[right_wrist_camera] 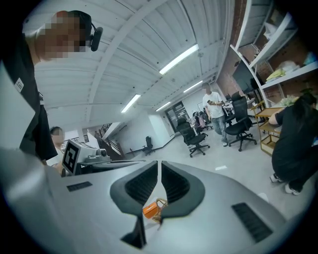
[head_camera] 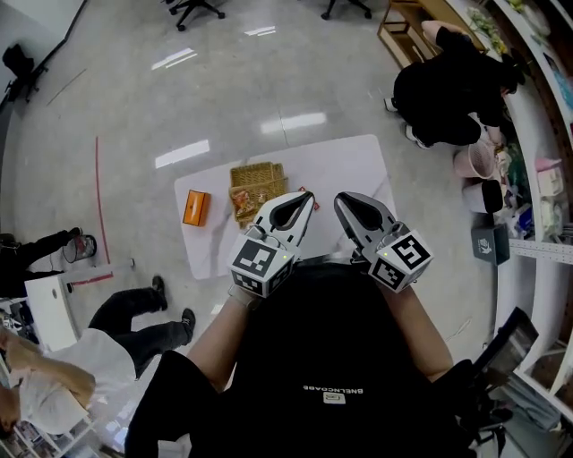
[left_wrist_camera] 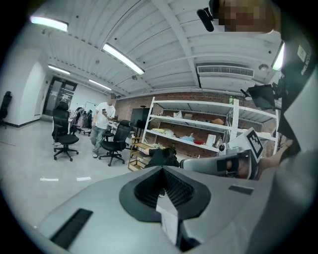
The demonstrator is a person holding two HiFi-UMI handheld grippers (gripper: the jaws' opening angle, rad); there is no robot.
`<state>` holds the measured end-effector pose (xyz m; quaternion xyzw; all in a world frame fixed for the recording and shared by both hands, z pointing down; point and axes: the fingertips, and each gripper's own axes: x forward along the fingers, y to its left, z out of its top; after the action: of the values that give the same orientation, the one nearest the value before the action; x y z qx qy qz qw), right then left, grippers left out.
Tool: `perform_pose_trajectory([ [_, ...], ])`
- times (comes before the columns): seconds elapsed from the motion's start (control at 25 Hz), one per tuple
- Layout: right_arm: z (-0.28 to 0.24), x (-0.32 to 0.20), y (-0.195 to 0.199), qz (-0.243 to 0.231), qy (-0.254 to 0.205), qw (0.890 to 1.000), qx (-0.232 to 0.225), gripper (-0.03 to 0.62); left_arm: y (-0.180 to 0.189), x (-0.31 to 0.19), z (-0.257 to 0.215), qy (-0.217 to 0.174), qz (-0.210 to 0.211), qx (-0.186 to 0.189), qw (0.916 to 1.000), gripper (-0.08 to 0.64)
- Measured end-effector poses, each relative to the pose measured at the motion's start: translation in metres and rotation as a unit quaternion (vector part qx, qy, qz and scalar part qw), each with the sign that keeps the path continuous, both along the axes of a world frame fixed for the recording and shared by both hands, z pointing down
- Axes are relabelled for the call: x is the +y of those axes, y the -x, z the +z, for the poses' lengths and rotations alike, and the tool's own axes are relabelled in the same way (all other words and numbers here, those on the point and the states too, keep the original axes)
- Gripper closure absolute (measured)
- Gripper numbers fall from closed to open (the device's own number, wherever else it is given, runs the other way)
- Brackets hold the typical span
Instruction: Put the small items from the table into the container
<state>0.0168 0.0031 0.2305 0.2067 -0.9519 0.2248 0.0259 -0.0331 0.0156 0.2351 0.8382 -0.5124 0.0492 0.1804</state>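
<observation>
Far below me stands a white table (head_camera: 345, 161) with a woven basket (head_camera: 258, 190) on it and an orange box (head_camera: 195, 207) to the basket's left. Both grippers are held high, close to my chest, well above the table. My left gripper (head_camera: 307, 199) is shut with nothing between its jaws; its fingertips meet in the left gripper view (left_wrist_camera: 163, 169). My right gripper (head_camera: 343, 199) also looks shut and empty (right_wrist_camera: 159, 163). Through the hole under its jaws I see the orange box (right_wrist_camera: 150, 209) and the basket (right_wrist_camera: 160, 204). Small items on the table are hidden or too small to tell.
A person in black (head_camera: 452, 85) crouches on the floor beyond the table's right corner, beside shelving (head_camera: 537, 107) and a pink bucket (head_camera: 474, 161). Another person (head_camera: 134, 331) is at the lower left. Office chairs (head_camera: 197, 9) stand at the far side.
</observation>
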Motion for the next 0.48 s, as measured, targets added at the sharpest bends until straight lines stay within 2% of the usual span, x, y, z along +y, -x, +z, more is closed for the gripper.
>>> perform_pose_trajectory([
  [0.2,0.004,-0.001,-0.009,0.007,0.003,1.0,0.002,0.579,-0.003,-0.001,0.009,0.007,0.002,-0.022,0.9997,0.555],
  [0.36,0.008,-0.001,-0.013,0.012,0.007,1.0,0.004,0.579,-0.005,0.0,0.012,0.019,0.007,0.008,0.9998,0.555],
  [0.48,0.011,0.0,-0.015,0.014,0.01,1.0,0.005,0.578,-0.006,0.0,0.015,0.025,0.005,0.013,0.9996,0.555],
])
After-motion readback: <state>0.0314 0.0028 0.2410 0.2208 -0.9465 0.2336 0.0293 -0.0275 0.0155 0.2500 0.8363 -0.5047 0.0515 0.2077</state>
